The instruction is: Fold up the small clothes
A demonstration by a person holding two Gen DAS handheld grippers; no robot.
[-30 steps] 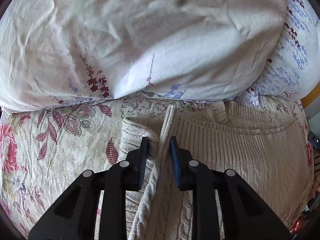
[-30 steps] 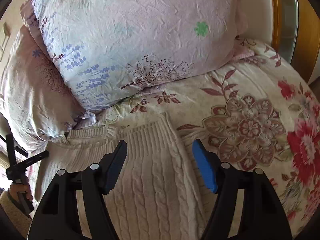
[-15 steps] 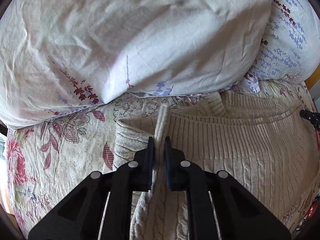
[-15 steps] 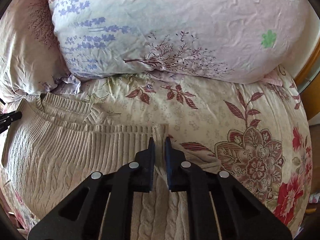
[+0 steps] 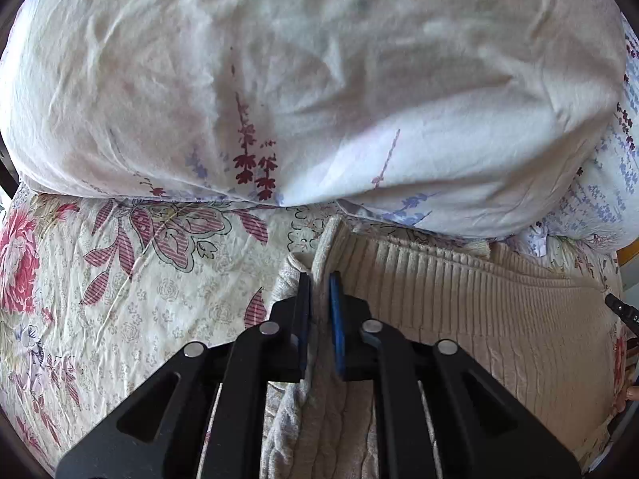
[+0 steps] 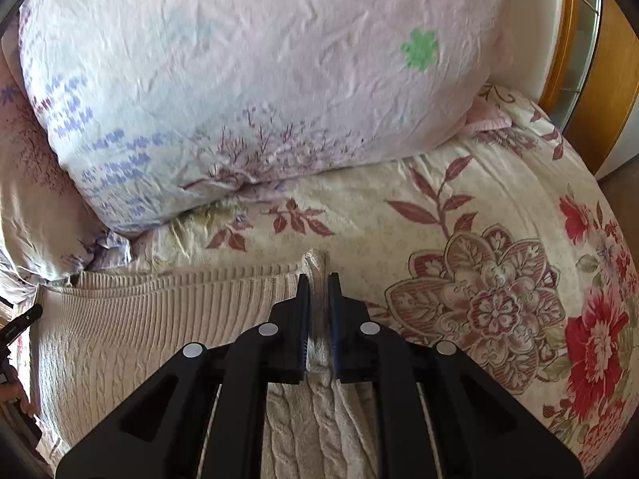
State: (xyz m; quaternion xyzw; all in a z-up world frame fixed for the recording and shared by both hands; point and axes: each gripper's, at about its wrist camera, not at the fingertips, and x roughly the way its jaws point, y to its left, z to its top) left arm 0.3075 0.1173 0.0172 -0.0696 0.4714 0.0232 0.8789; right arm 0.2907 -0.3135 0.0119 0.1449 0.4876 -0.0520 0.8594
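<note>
Left gripper (image 5: pixel 318 279) and right gripper (image 6: pixel 318 281), low in the centre of each frame, each pinch a corner of the cream knit sweater (image 5: pixel 479 319) spread on the floral bedspread (image 6: pixel 459 239) below the pillows (image 5: pixel 319 80); folding appears barely begun.

Ahead of your left gripper (image 5: pixel 318 279) the big white pillow (image 5: pixel 319 92) overhangs the sweater (image 5: pixel 459 303) hem and blocks any forward pass. To its left the floral bedspread (image 5: pixel 139 287) lies flat and open. Ahead of your right gripper (image 6: pixel 318 279), a strip of bedspread (image 6: pixel 359 215) separates you from the lavender-print pillow (image 6: pixel 259 72). To the right the spread runs free up to the wooden bed frame (image 6: pixel 611 92). The 2 pillows together wall off the far side.
</note>
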